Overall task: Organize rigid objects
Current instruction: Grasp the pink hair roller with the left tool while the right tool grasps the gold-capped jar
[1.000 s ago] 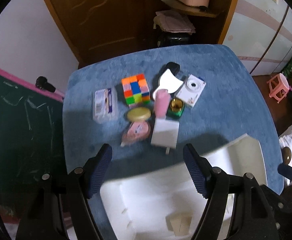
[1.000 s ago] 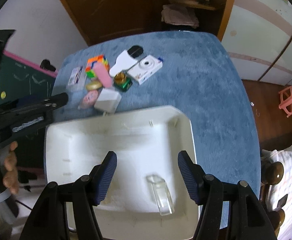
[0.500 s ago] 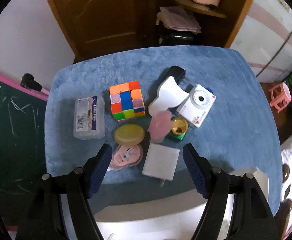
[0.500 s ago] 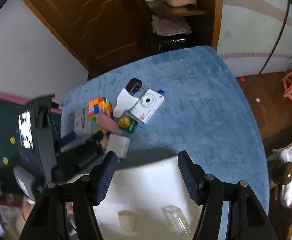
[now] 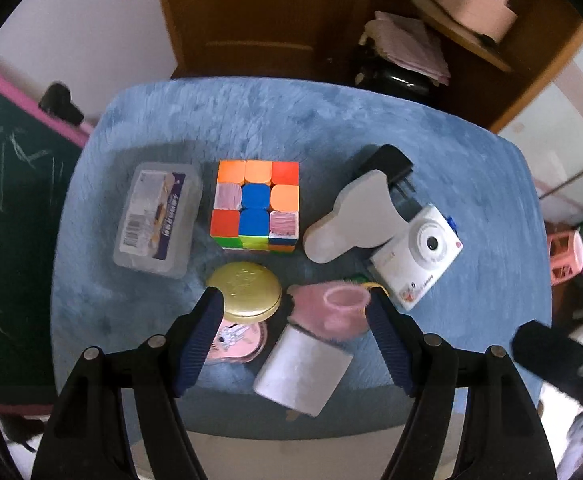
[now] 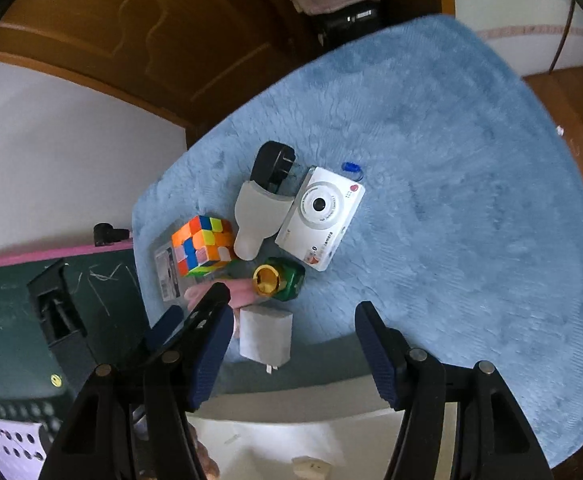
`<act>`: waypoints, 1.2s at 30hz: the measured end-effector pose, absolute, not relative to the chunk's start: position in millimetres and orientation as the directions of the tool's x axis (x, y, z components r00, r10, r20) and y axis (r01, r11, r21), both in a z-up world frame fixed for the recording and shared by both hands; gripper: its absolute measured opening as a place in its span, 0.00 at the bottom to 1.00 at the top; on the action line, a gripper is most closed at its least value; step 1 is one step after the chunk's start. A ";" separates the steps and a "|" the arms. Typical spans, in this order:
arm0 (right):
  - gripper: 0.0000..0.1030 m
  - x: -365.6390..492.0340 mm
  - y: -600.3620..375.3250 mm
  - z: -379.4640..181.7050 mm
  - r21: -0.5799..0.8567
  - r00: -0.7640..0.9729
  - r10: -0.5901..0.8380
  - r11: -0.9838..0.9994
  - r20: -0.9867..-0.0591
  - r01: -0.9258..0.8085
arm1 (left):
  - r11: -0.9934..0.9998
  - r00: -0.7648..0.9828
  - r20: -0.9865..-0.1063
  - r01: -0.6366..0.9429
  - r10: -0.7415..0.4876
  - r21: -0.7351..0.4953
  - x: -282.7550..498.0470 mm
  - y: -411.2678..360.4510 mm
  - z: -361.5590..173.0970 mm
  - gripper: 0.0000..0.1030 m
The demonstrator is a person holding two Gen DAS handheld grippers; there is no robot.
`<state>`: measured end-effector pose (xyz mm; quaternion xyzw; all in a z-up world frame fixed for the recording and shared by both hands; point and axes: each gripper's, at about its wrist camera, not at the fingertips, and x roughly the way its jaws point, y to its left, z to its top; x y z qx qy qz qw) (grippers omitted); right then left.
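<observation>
The blue surface (image 6: 451,160) is still carrying most of the toys, so the tidying is looking barely begun. The white tray (image 6: 331,432) is holding maybe one small piece. The pink tube (image 5: 331,312) is lying between the wide, empty left tongs (image 5: 295,344), pointing away. The right tongs (image 6: 291,344) are hanging wide too
</observation>
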<state>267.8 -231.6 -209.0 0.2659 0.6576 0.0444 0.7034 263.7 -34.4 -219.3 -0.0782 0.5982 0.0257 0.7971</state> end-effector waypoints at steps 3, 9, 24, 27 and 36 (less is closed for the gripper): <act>0.62 277.3 -229.5 -222.2 0.443 0.108 0.431 0.845 -0.896 0.300 | 0.976 0.275 -0.960 -0.186 -0.059 -0.113 267.6 -31.3 -226.4 0.73; 0.62 292.6 -224.0 -246.1 0.462 0.070 0.466 0.824 -0.882 0.328 | 0.972 0.268 -0.962 -0.208 -0.052 -0.110 271.7 -30.3 -238.1 0.57; 0.62 309.2 -197.3 -289.9 0.447 -0.018 0.479 0.831 -0.878 0.331 | 0.961 0.281 -0.956 -0.230 -0.084 -0.152 266.8 -14.6 -238.0 0.25; 0.62 312.3 -186.0 -297.2 0.445 -0.038 0.481 0.835 -0.876 0.322 | 0.957 0.292 -0.951 -0.235 -0.099 -0.172 263.0 -7.2 -230.7 0.25; 0.55 322.6 -166.6 -311.0 0.377 -0.079 0.418 0.875 -0.905 0.304 | 0.943 0.311 -0.941 -0.252 -0.132 -0.216 253.2 10.1 -212.0 0.25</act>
